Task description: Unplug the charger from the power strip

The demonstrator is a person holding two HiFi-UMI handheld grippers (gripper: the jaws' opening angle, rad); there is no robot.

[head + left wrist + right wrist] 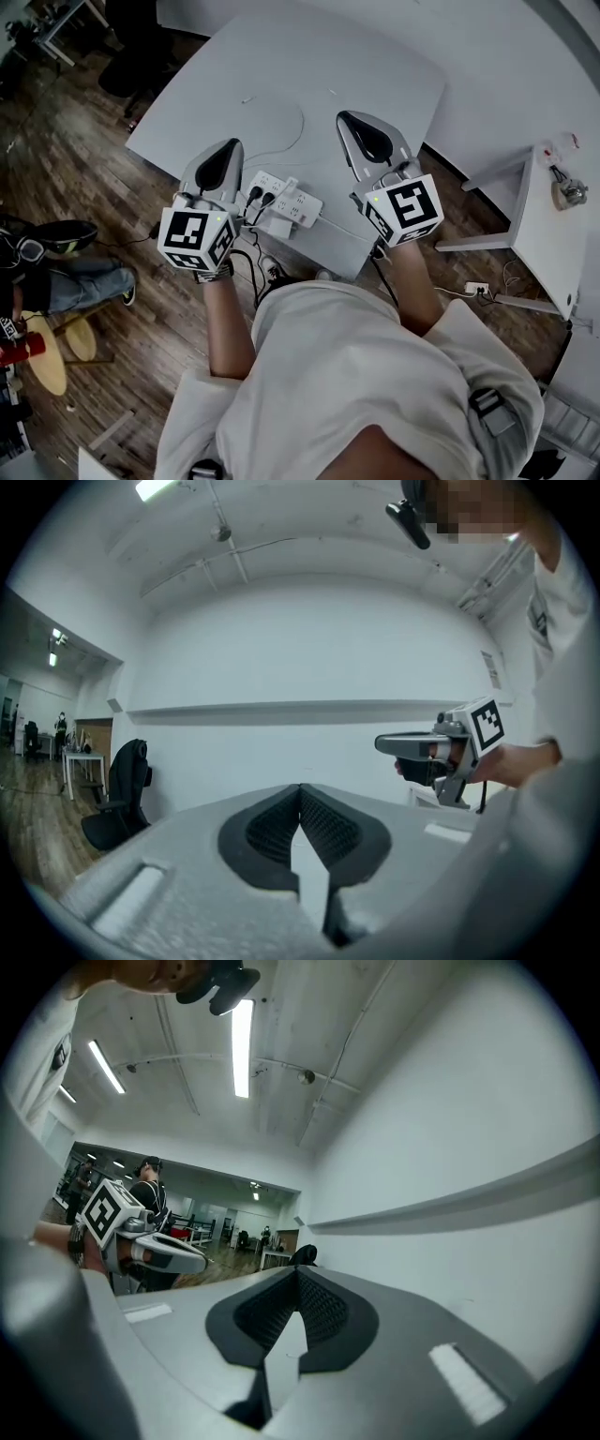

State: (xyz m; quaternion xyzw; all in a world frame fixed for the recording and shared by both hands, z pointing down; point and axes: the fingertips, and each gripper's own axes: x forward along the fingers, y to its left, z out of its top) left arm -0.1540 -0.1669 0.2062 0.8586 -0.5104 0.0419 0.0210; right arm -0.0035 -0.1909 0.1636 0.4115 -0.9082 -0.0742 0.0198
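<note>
Left gripper (pixel 231 144) and right gripper (pixel 346 118) are held up above the bench (pixel 375 75), side by side and well apart, pointed away from the person. In the left gripper view the fingers (pixel 267 829) are seen clenched together, with nothing between them. The same is seen in the right gripper view: tips met, empty.

Power strip (pixel 287 198) is seen lying flat on the bench near its front edge, below and between the two grippers, touched by neither. Two black plugs (pixel 255 194) are seated at its left end. The small white block just right of them is read as the charger (pixel 291 185), on the strip; it is too small for its seating to be confirmed. A thin white cable (pixel 302 129) is laid in a loop on the bench behind the strip.
</note>
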